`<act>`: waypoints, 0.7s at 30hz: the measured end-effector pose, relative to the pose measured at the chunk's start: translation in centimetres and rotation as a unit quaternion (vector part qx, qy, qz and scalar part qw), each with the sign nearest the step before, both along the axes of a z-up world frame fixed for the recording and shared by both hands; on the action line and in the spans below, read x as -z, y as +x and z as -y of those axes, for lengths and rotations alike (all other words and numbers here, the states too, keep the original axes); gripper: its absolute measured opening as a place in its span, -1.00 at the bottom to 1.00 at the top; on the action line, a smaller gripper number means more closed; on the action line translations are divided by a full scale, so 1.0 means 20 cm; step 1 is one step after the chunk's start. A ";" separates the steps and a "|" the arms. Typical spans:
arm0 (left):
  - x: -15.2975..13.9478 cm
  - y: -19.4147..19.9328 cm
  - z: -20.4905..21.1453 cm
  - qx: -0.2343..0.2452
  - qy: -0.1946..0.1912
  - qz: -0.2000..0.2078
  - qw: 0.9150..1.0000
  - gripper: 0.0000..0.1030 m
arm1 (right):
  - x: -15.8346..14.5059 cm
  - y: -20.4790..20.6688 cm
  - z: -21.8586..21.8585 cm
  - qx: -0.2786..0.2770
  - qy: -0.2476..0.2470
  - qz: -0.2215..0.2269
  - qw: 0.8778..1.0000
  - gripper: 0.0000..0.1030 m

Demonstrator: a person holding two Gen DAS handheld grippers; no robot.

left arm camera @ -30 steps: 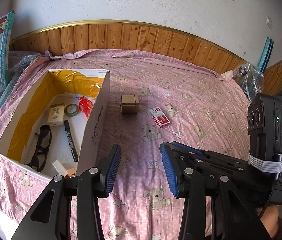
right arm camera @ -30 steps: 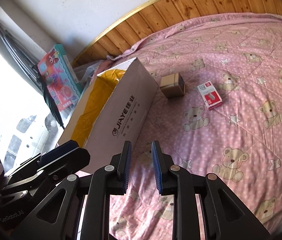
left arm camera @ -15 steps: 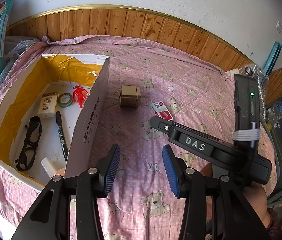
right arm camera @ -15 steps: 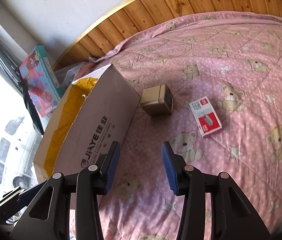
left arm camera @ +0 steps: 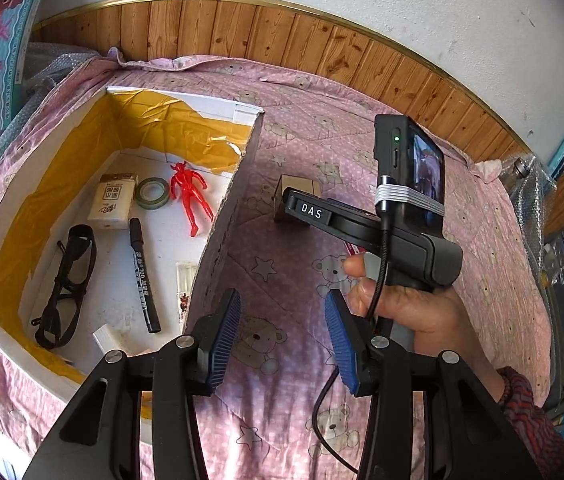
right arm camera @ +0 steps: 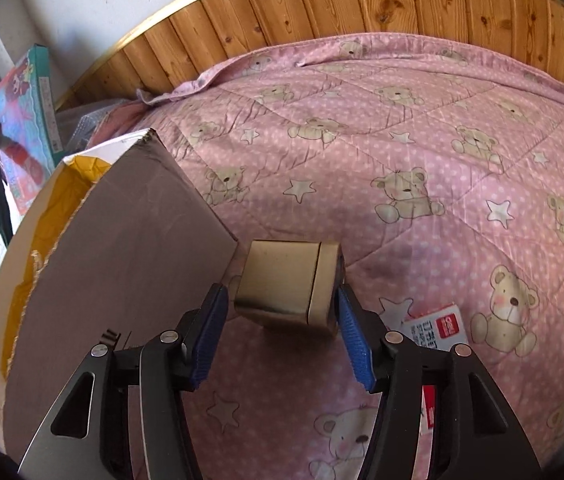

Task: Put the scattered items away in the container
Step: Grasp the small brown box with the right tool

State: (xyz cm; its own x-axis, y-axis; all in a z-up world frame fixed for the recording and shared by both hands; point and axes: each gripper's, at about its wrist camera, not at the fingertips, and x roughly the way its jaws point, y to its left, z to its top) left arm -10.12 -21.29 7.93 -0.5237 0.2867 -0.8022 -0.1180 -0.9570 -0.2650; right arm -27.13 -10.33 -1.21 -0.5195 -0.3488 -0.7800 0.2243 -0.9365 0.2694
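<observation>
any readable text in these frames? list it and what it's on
"DAS": white letters on the right gripper, seen from the left wrist.
"200": on the black marker in the cardboard box; the characters around it are too small to read.
Tissue pack: printed characters, blurred.
Red and white box: white logo on red and dark characters, unreadable.
Colourful box against the wall: print too small to read.

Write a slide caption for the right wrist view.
Open right gripper straddles a small brown box beside the cardboard container.
</observation>
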 end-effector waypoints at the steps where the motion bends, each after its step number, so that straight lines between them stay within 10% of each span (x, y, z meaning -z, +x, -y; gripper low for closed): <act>1: 0.00 -0.01 0.01 -0.003 0.002 0.002 1.000 -0.11 | 0.02 -0.03 0.02 0.002 0.011 0.002 1.000 0.18; 10: 0.05 -0.11 -0.01 0.006 0.012 0.016 1.000 -0.11 | 0.05 0.00 -0.17 -0.031 -0.085 0.029 0.995 0.04; 13: 0.06 -0.13 -0.06 0.019 0.016 0.015 1.000 -0.11 | -0.02 0.17 -0.18 -0.082 -0.002 -0.029 0.996 0.04; 16: 0.08 -0.14 -0.11 0.030 0.022 0.021 0.999 -0.11 | -0.04 0.41 -0.09 -0.152 0.146 -0.124 0.970 0.05; 21: 0.12 -0.15 -0.15 0.035 0.027 0.030 0.999 -0.11 | -0.05 0.63 -0.11 -0.234 0.120 -0.140 0.955 0.08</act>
State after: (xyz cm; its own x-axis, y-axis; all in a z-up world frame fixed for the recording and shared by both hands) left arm -13.06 -18.34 5.55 -0.4522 0.3648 -0.8139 -0.1671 -0.9310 -0.3245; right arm -14.55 -8.04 -0.16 -0.5507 -0.4220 -0.7202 0.6644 -0.7439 -0.0721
